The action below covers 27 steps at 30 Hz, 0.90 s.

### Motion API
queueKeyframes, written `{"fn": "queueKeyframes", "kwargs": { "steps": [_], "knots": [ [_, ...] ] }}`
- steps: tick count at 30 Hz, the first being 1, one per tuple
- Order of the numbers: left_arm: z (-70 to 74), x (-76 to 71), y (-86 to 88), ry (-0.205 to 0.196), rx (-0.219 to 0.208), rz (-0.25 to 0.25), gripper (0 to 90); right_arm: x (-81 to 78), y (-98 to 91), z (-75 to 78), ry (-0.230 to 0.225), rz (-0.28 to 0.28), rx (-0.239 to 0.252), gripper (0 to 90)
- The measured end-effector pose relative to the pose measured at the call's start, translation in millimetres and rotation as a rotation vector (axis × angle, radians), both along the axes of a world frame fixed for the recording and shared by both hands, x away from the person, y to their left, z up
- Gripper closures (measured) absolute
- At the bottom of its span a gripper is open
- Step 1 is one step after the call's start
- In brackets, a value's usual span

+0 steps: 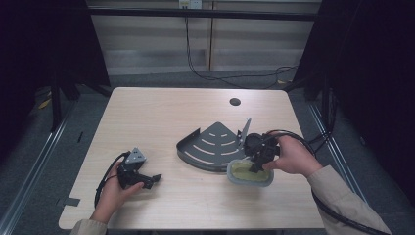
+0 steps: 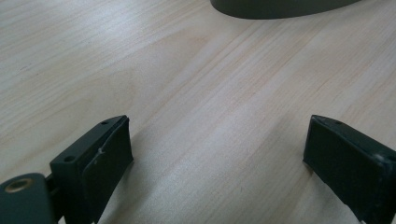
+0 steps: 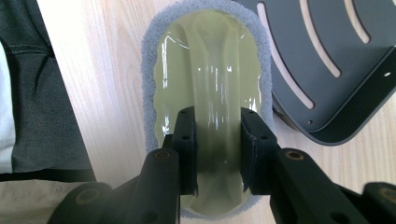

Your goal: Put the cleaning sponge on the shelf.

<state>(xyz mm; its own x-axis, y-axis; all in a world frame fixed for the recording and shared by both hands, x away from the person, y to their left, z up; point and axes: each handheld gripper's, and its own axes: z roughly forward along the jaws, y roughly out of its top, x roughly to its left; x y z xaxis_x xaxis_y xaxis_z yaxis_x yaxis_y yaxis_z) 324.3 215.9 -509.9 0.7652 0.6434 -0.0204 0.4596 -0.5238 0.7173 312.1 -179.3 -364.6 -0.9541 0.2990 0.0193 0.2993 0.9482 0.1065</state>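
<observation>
High view: the right tool (image 1: 256, 165) points down into an oval scrubbing pad with a grey fuzzy rim and a glossy yellow-green plastic top (image 1: 241, 172), which lies at the near right of the pale wooden surface (image 1: 161, 112). The pad sits just beside the near edge of a dark grey, fan-shaped metal corner rack with curved slots (image 1: 211, 143); from this height I cannot tell whether the two touch. The left tool (image 1: 148, 181) rests low over the near left of the surface, well apart from the pad and the rack.

The right gripper view gives the detail that the high view lacks. The pad's yellow-green top is translucent and shiny, with a raised ridge running along its length like a handle, and the grey fibre border rings it all round. The right tool's two black jaws are clamped on that ridge, one on each side, pads pressed against it. The rack's slotted floor and low wall lie close by the pad's rim here, and a dark garment shows beyond the surface's edge.

The left gripper view shows the left tool's jaws standing wide apart over bare wood with nothing between them, and the rack's dark wall far ahead.
</observation>
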Motion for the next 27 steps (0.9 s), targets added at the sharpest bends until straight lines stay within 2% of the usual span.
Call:
{"fn": "queueKeyframes", "kwargs": {
  "steps": [2, 12, 27],
  "knots": [
    [0.0, 0.0, 0.0, 0.0, 0.0, 0.0, 7.2, 2.2, -0.4, 1.9, -0.008, 0.008, 0.006, 70.5],
    [0.0, 0.0, 0.0, 0.001, 0.0, 0.0, 7.1, 11.0, -2.5, 10.9, -0.018, -0.021, 0.009, 70.5],
    [0.2, 0.0, 0.1, 0.003, 0.001, -0.001, 7.2, 32.2, -7.5, 20.2, -0.036, -0.126, 0.04, 70.5]
  ]
}}
